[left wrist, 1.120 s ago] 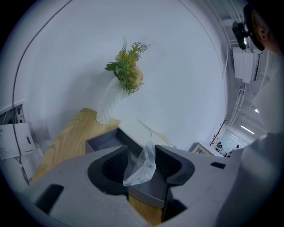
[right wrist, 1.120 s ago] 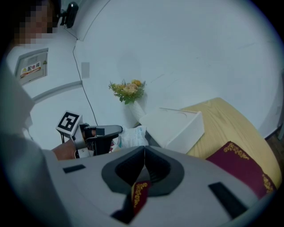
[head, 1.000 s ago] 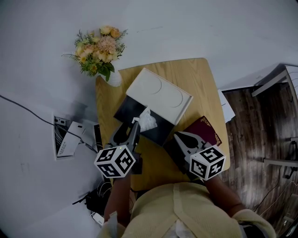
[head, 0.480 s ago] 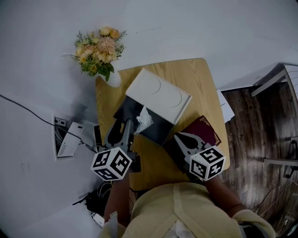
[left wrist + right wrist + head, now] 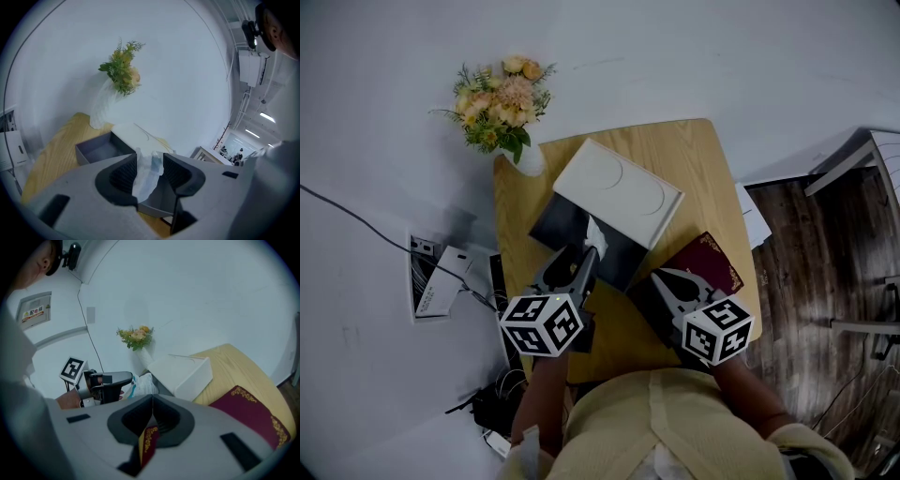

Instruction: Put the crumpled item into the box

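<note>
Table: bears everything listed here.
Vase of flowers: on the table's 10 o'clock corner.
Box: left of the table's centre, at 5 o'clock from the vase.
Lid: laid over the box's far side, at its 1 o'clock.
Booklet: flat on the table at 4 o'clock from the box.
Left gripper: at the box's 6 o'clock.
Crumpled tissue: between the left gripper's jaws, over the box's near part.
Right gripper: at the booklet's 8 o'clock.

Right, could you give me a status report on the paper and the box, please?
Left tool shut on crumpled paper, held above the open box. Right tool shut, over red booklet. Lid aside, nothing blocking.
</note>
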Demonstrator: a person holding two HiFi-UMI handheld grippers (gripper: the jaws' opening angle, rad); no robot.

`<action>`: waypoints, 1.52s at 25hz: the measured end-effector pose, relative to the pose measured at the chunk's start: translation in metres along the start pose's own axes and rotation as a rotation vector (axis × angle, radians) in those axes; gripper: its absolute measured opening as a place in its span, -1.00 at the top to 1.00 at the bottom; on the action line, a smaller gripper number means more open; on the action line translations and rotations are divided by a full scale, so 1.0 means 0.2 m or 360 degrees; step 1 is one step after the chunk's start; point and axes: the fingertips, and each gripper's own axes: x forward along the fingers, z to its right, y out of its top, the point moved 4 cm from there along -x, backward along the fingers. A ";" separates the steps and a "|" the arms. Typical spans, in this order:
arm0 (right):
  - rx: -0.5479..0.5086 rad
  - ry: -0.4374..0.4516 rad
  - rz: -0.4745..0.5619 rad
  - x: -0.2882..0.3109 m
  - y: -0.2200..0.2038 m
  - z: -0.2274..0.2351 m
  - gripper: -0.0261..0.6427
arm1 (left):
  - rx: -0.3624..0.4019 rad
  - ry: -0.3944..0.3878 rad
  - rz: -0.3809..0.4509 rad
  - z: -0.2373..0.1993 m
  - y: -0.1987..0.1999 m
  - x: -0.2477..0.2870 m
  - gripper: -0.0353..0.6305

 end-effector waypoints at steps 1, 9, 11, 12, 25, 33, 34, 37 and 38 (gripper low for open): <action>0.0000 -0.0001 0.0001 0.00 0.00 0.00 0.83 | 0.0006 -0.0029 -0.0023 0.02 -0.01 0.00 0.36; 0.0000 -0.0002 0.0007 -0.03 -0.01 0.01 0.83 | -0.0012 0.0012 0.0116 0.04 0.01 -0.07 0.36; -0.0003 0.0000 0.0006 -0.04 -0.01 0.01 0.83 | -0.0023 0.0049 0.0175 0.02 0.03 -0.11 0.36; -0.0005 0.0002 0.0005 -0.04 -0.01 0.00 0.83 | -0.0031 0.0065 0.0192 0.01 0.03 -0.13 0.36; -0.0073 0.0095 -0.0019 -0.02 0.01 -0.05 0.83 | -0.0144 0.0122 0.0298 -0.01 -0.04 -0.29 0.58; -0.0138 0.0146 -0.0036 -0.04 0.02 -0.07 0.83 | -0.0191 0.0148 0.0357 0.02 -0.07 -0.37 0.79; -0.0144 0.0151 -0.0038 -0.05 0.03 -0.07 0.83 | -0.0197 0.0151 0.0358 0.03 -0.08 -0.38 0.80; -0.0159 0.0166 -0.0041 -0.05 0.04 -0.06 0.83 | -0.0200 0.0187 0.0351 0.03 -0.10 -0.40 0.82; -0.0164 0.0170 -0.0041 -0.05 0.04 -0.06 0.83 | -0.0200 0.0204 0.0349 0.04 -0.11 -0.41 0.82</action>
